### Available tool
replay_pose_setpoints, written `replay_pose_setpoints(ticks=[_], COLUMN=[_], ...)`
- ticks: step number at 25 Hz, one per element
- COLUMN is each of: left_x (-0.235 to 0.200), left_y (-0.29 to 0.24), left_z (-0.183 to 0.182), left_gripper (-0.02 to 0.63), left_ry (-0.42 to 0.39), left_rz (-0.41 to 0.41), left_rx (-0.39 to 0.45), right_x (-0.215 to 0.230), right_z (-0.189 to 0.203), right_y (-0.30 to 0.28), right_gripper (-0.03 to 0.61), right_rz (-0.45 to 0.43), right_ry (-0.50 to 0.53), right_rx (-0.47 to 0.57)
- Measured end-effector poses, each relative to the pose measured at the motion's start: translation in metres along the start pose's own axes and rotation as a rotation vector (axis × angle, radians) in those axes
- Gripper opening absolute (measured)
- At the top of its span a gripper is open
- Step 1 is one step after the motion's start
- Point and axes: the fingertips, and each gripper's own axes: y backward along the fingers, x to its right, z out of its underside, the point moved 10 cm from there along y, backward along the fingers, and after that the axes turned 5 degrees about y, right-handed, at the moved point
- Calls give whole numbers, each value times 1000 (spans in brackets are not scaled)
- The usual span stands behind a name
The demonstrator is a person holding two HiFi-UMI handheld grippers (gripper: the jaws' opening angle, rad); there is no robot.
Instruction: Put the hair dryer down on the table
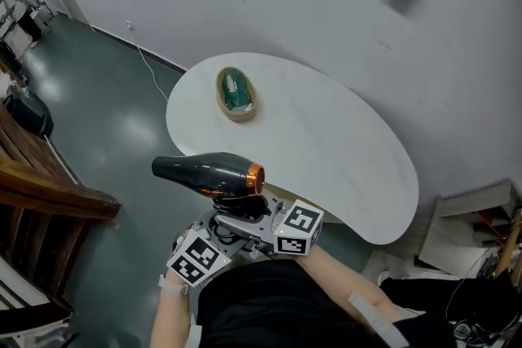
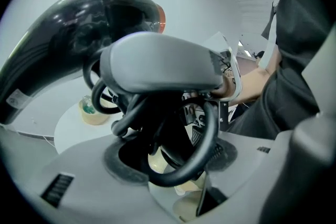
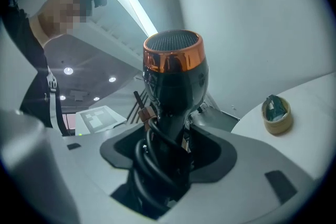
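Nearest the head camera, below a person's black top (image 1: 269, 301), 2 hand-held grippers meet just off the near edge of the white kidney-shaped table (image 1: 351, 167). Each carries 1 cube with square markers.

The right hand-held gripper (image 1: 253, 216) (image 3: 165, 165) has its jaws clamped on the handle (image 3: 170, 113) of the glossy black hair dryer with a copper ring at its rear (image 1: 208, 171) (image 3: 176, 76). Loops of the black coiled cord (image 3: 147, 165) are pressed in alongside the handle.

The left hand-held gripper (image 1: 222, 231) (image 2: 173, 165) sits further out from the table edge. Its jaws are closed on a bundle of that cord (image 2: 207, 149), which fills the gap between them. Above them its own view shows the dryer's barrel (image 2: 79, 23).

The dryer is in the air, not on the table. It is held just outside the near edge, over the grey-green floor (image 1: 114, 134). Its long axis is about level. The copper-ringed rear end lies at the table edge, and the narrow nozzle points away from the table, out over the floor. The handle hangs down into the hand-held grippers. The right gripper view looks at the mesh grille inside the copper ring.

On the table's far part, well apart from the dryer, lies 1 tan roll of tape (image 1: 237, 116) (image 3: 277, 124) (image 2: 95, 118). It lies flat, and a green object (image 1: 236, 91) (image 3: 273, 106) sits in its core. What that object is cannot be made out.
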Motion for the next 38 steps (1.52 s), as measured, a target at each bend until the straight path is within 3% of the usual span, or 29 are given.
replay_pose_setpoints(ticks=[6, 12, 27, 38], left_x=[-20, -25, -66, -117], left_y=[-60, -112, -202, -253], left_z=[-53, -86, -127, -130], left_gripper=[258, 258, 259, 259], left_ry=[-45, -93, -205, -179], left_rz=[50, 154, 507, 701], left_rx=[-49, -116, -222, -287], right_x=[61, 98, 158, 210], right_z=[-27, -33, -31, -19], right_y=[44, 92, 146, 144], right_gripper=[278, 278, 281, 284], right_rz=[55, 159, 519, 710], right_ry=[-36, -92, -200, -320], right_rx=[66, 139, 256, 262])
